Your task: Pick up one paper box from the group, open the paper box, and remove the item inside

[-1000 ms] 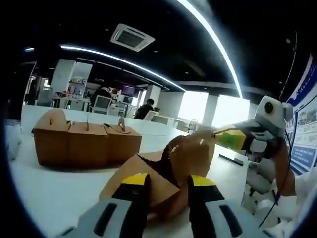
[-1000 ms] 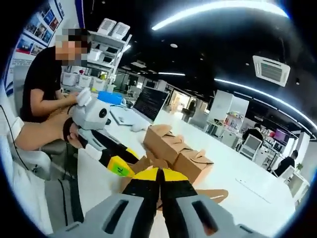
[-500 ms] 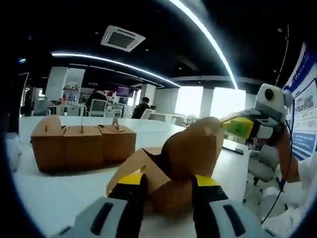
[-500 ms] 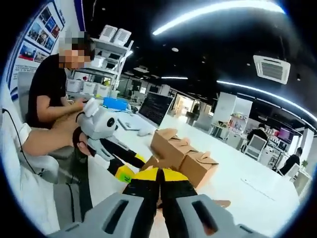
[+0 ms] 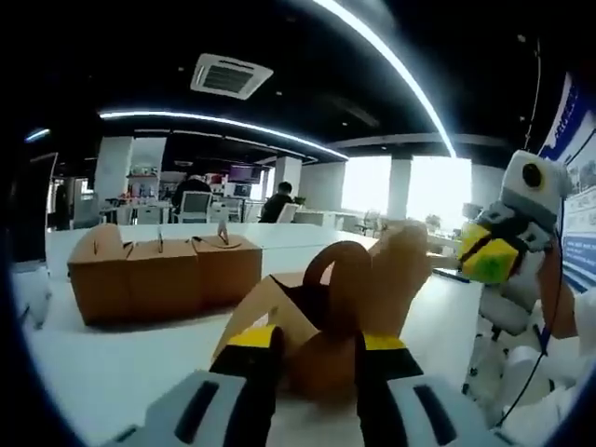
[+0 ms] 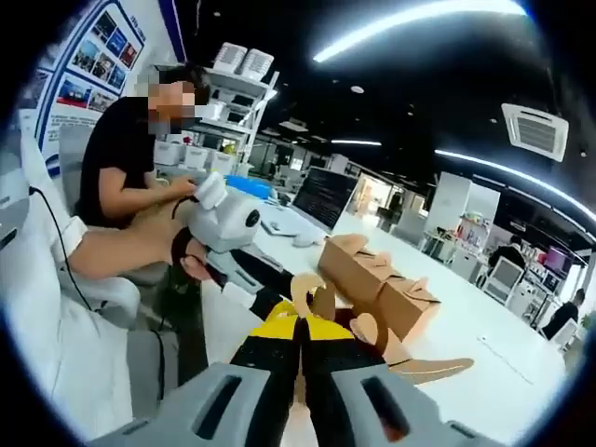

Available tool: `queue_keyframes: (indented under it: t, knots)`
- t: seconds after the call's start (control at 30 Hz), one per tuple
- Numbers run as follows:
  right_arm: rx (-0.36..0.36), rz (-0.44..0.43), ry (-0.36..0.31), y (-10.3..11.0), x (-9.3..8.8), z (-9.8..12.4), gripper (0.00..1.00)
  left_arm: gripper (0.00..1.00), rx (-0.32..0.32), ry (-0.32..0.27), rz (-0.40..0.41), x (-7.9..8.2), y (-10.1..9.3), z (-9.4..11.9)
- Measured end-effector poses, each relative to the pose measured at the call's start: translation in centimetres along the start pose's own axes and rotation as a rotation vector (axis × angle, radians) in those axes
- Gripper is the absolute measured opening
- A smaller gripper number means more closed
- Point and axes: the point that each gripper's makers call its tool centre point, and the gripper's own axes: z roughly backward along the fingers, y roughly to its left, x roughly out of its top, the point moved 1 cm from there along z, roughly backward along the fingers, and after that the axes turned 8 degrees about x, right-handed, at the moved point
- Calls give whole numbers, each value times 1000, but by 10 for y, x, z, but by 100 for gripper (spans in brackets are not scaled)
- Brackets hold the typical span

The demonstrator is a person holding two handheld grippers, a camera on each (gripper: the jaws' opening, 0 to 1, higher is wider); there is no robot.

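Observation:
A brown paper box (image 5: 317,358) rests on the white table (image 5: 112,358) with its top flaps (image 5: 396,275) standing open. My left gripper (image 5: 317,343) is shut on the box's lower body, one yellow-tipped jaw on each side. In the left gripper view my right gripper (image 5: 486,256) hangs to the right of the tall flap, a small gap away. In the right gripper view my right gripper (image 6: 298,326) is shut, with the curled flaps (image 6: 315,296) just beyond its tips. The inside of the box is hidden.
Three closed brown boxes (image 5: 163,275) stand in a row on the table, also the row of boxes (image 6: 382,279). A seated person (image 6: 121,168) works at the table's far end near a laptop (image 6: 326,196). Office desks and chairs lie behind.
The tall flap has swung up to upright. My right gripper has drawn away to the right and is now apart from the flap. My left gripper keeps its hold on the box.

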Motion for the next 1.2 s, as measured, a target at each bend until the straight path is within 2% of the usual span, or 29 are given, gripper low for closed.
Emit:
queue_keyframes:
  t: [0.13, 0.27, 0.33, 0.47, 0.5, 0.57, 0.67, 0.73, 0.83, 1.0, 1.2]
  knots:
    - [56, 1, 35, 18, -13, -3, 3, 33, 4, 1, -2, 0, 1, 1]
    - [75, -1, 70, 25, -26, -3, 2, 33, -20, 0, -21, -1, -2, 4]
    - [81, -2, 85, 26, -33, -2, 2, 36, -37, -1, -48, 1, -3, 6]
    - [38, -4, 78, 13, -32, 3, 3, 37, -43, 2, -65, 2, -4, 6]
    - [-15, -16, 48, 2, -26, 6, 3, 37, -41, 4, -68, 2, -4, 6]
    - [-61, -49, 26, -10, -21, 11, 10, 37, -39, 7, -72, 1, -5, 5]
    - [-112, -89, 0, -23, -16, 15, 29, 37, -39, 9, -72, -1, -6, 3]
    - [-137, -101, -15, -33, -13, 17, 36, 36, -38, 10, -72, -2, -6, 3]
    - [-179, -86, -13, -49, -9, 14, 35, 36, -37, 10, -73, -2, -7, 2]
    - [-175, -8, 21, -50, -4, -2, 33, 35, -36, 10, -75, -1, -8, 3]
    - [-181, 17, 10, -51, -1, -14, 17, 35, -35, 9, -73, -2, -7, 3]
